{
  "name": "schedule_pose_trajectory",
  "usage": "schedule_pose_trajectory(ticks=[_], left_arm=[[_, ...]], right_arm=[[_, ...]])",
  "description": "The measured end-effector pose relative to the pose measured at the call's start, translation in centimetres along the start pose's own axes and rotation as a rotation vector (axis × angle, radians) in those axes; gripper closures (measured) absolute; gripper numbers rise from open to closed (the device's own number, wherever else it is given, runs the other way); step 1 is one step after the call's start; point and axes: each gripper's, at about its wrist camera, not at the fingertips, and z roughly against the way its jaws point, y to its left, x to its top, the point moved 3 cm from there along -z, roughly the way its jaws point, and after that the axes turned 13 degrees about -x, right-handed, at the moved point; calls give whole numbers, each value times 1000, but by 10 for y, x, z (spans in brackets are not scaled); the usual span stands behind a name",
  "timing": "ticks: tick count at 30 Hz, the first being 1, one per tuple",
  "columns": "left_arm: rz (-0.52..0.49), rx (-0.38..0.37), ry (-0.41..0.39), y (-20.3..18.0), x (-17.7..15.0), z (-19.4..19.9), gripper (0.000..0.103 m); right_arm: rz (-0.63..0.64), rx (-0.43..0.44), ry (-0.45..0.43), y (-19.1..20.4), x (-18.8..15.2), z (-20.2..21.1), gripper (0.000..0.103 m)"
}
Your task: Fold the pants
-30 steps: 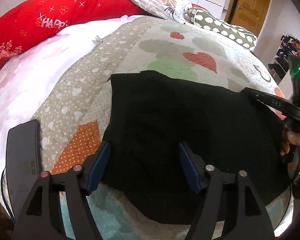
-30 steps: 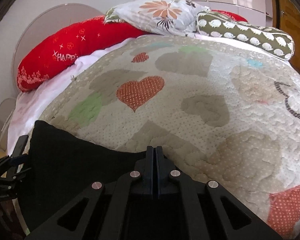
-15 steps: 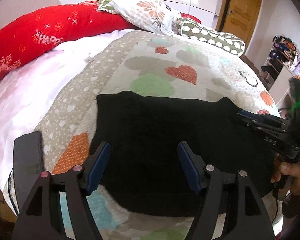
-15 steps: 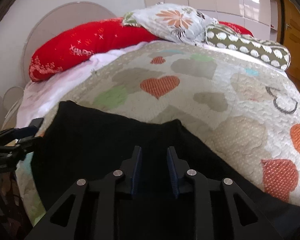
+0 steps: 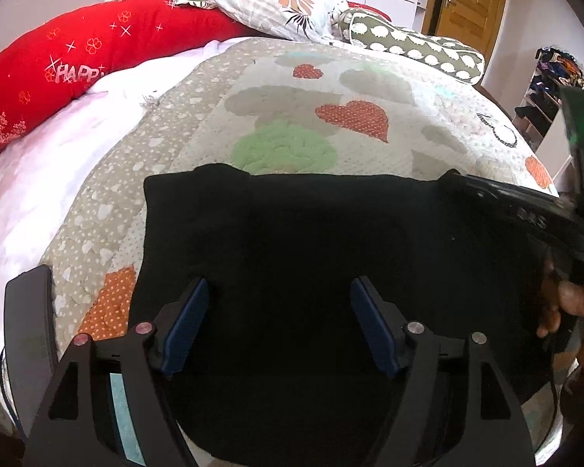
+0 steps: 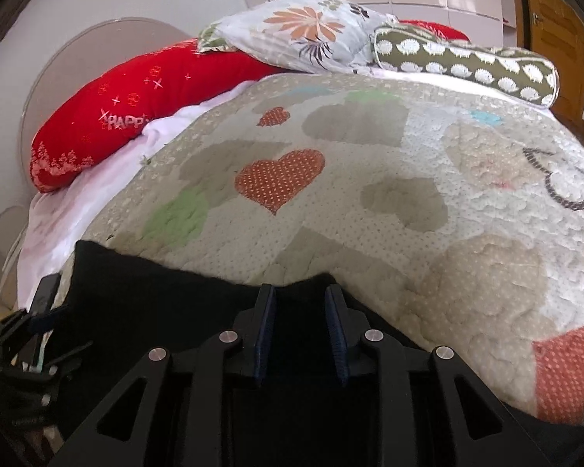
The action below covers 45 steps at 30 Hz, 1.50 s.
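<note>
We are hovering left gripper (image 5: 278,323) wide open over pants (image 5: 331,257); right gripper (image 6: 299,313) parting at far edge, gripping nothing, letting fold lie on quilt (image 6: 428,194).

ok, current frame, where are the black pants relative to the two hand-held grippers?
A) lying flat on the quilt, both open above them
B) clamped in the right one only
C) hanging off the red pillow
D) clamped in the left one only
A: the black pants lie flat on the heart quilt, with the left hand-held gripper wide open and the right hand-held gripper parted, neither pinching cloth.
</note>
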Motion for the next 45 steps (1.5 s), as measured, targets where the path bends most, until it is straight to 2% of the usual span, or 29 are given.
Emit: schedule_pose_trajectory(ticks=[4,8,12,14,16,17,19,22,25,30,34,36,37,38,39,42,45], left_arm=[[-2,-59,-29,-12,2,16,28],[-52,-120,-41,-39,0,24,28],[-122,-140,1,-67,-9,9,28],[-132,-150,40,-77,-15,-5,28],[-135,-154,75,-83,-20,-17,28],[-141,-141,87,-86,-23,-21,28],[-162,-115,79,-92,-26,-20,28],[-151,-166,75,-99,-23,-11,28],[-164,-182,50,-108,-19,-4,28],[-189,-218,68,-128,-18,-9,28],[-219,-221,86,-138,-23,-14,28],[-219,-217,94,-138,-24,-16,28],[-215,-214,100,-138,-24,-17,28],[-212,-212,103,-137,-24,-17,28],[-210,-212,103,-137,-24,-16,28],[-219,-215,92,-138,-24,-13,28],[-219,-212,103,-141,-24,-17,28]], right_arm=[[10,-10,-33,-12,-20,35,59],[16,-48,-43,-31,-56,70,58],[-30,-85,-33,-60,-97,97,58],[-54,-105,-11,-76,-118,105,49],[-61,-122,29,-91,-141,107,49],[-61,-115,23,-96,-149,111,49],[-85,-100,-8,-107,-157,129,49],[-177,-78,-40,-133,-168,162,49],[-280,-100,-28,-168,-184,184,48],[-416,-57,-24,-195,-194,184,46],[-442,-34,14,-193,-191,166,47],[-442,-24,10,-191,-189,161,50],[-445,-20,9,-190,-187,159,61],[-447,-17,5,-188,-185,159,86],[-445,-6,-2,-185,-183,159,98],[-434,53,-43,-176,-179,170,100],[-457,57,-5,-179,-186,160,100]])
